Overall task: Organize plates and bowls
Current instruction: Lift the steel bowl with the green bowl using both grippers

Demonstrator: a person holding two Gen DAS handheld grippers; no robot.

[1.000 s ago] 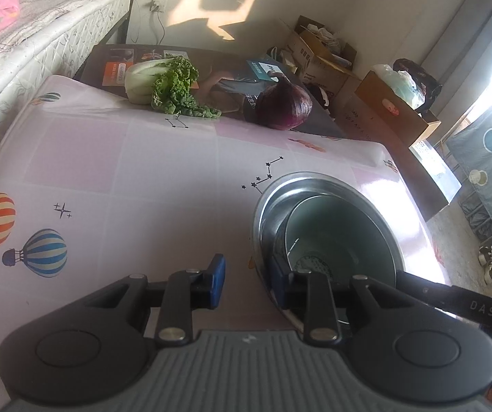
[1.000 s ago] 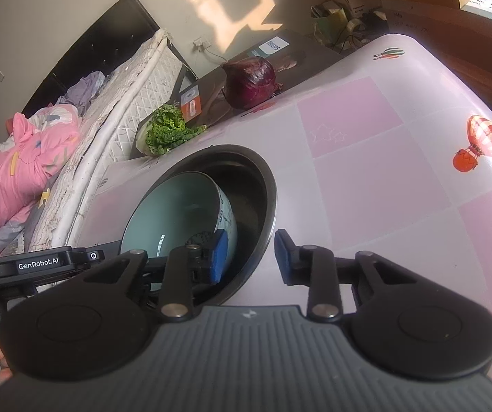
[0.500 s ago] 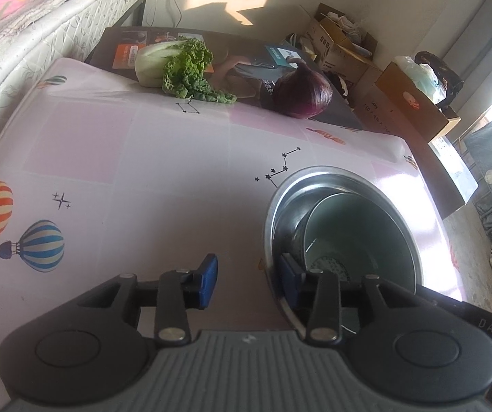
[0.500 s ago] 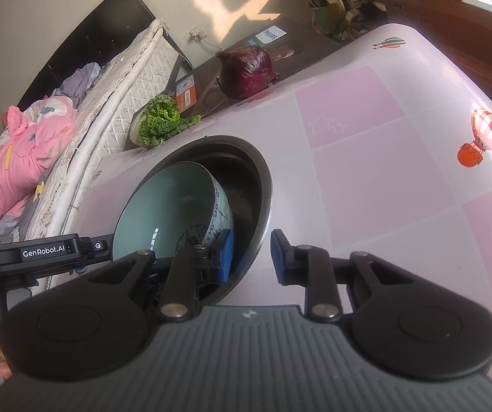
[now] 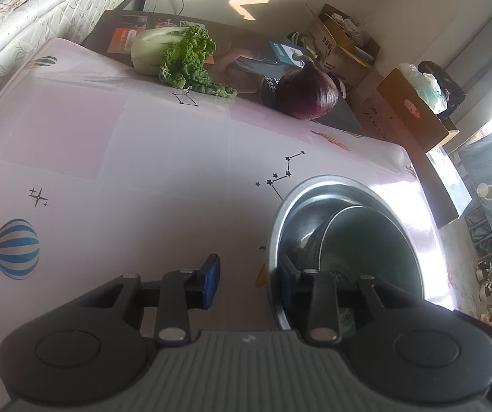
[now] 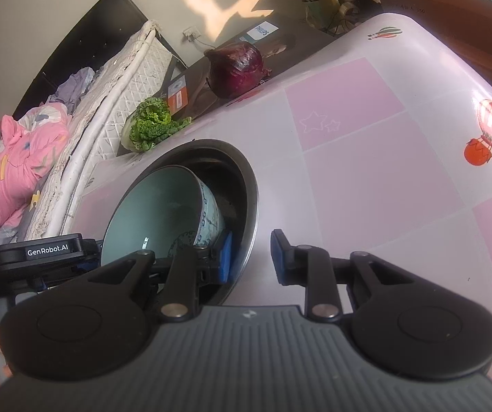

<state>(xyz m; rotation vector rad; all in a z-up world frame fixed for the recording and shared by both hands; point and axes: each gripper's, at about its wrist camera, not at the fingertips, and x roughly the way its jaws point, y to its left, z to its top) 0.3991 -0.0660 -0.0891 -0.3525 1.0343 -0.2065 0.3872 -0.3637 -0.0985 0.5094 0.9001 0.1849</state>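
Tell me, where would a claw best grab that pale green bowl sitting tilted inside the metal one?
Probably the green bowl by its raised rim, from above: one finger inside, one outside. It leans inside the metal bowl, so its upper edge stands clear, while its patterned lower side is wedged against the metal wall, where the right claw already straddles the steel rim.

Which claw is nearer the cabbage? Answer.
Left. The left claw, jaws just closing around the steel basin rim, sits on the cabbage side; the right claw straddles the far rim.
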